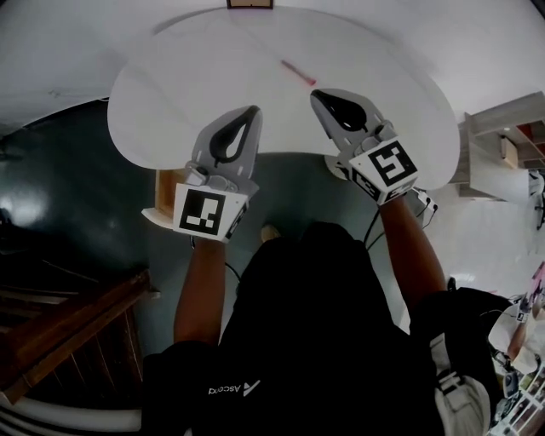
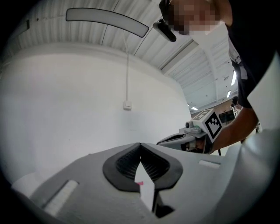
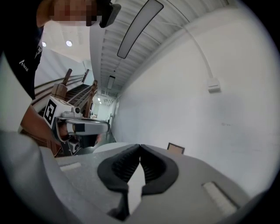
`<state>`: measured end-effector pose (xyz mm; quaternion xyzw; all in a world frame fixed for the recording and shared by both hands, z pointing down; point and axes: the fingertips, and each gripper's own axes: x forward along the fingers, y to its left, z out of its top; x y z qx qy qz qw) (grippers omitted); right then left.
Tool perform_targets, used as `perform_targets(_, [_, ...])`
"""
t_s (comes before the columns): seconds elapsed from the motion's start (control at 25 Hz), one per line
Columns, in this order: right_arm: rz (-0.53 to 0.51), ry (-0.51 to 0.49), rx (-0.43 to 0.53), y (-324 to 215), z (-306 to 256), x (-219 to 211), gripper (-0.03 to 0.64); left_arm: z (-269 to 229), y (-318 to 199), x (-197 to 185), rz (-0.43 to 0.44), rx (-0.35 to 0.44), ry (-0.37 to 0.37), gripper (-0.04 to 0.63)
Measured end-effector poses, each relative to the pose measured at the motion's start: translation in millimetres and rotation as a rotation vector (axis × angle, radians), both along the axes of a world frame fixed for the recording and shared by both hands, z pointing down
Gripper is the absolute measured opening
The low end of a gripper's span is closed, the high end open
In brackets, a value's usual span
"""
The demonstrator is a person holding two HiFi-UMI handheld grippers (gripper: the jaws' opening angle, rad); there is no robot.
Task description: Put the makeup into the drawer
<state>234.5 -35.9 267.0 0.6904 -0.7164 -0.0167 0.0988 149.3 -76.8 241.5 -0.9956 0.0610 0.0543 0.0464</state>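
– On the white table [image 1: 170, 102], toward its far middle, a thin pink makeup stick [image 1: 298, 72] is seen lying flat, touched by nothing. What is noted of the tongs?
– Both are held over the table's near edge, short of the stick. The left gripper [image 1: 253, 111] is seen with its jaws pressed together, nothing pinched. The right gripper [image 1: 316, 95] is likewise closed on nothing, and is the nearer to the stick.
– And the drawer?
– None can be made out for certain. A small wood-framed box [image 1: 249, 3] is noted at the table's far edge, and a wooden piece [image 1: 166, 194] below its near-left edge. Which is meant cannot be told.
– Step in hand?
– The approach, it is judged; nothing is picked up yet. Next, one gripper's jaws must be spread, lowered astride the stick's narrow width, and closed. So thin a thing is likely to be rolled if struck off-centre.
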Motion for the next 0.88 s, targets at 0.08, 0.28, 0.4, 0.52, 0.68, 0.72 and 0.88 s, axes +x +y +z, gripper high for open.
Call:
perform_targets(0.08, [0.002,0.007,-0.032,-11.4,10.2,12.9,0.003,2.5,-8.6,8.1,-0.004,-0.013,-0.001,0.009])
perform_targets(0.28, [-0.005,0.026,-0.132,-41.0,42.5,45.7,0.03,13.9,-32.7,29.5,-0.032,-0.02,-0.014,0.009])
perform_targets(0.4, [-0.019,0.046,-0.213,-57.7,65.2,63.9,0.054,19.0,-46.8,40.0,-0.07,-0.029,-0.02,0.009])
perform_targets(0.52, [-0.025,0.063,-0.311,-70.0,93.7,87.5,0.081,25.0,-54.6,52.0,-0.102,-0.037,-0.03,0.009])
perform_targets(0.68, [-0.039,0.072,-0.425,-96.5,132.0,121.8,0.103,36.0,-70.8,69.7,-0.136,-0.051,-0.051,0.009])
perform_targets(0.72, [-0.041,0.073,-0.459,-102.4,142.4,129.5,0.107,39.7,-74.5,73.3,-0.141,-0.053,-0.058,0.009])
perform_targets(0.88, [-0.058,0.063,-0.568,-117.8,179.6,149.6,0.11,52.6,-82.2,78.9,-0.174,-0.065,-0.085,0.009])
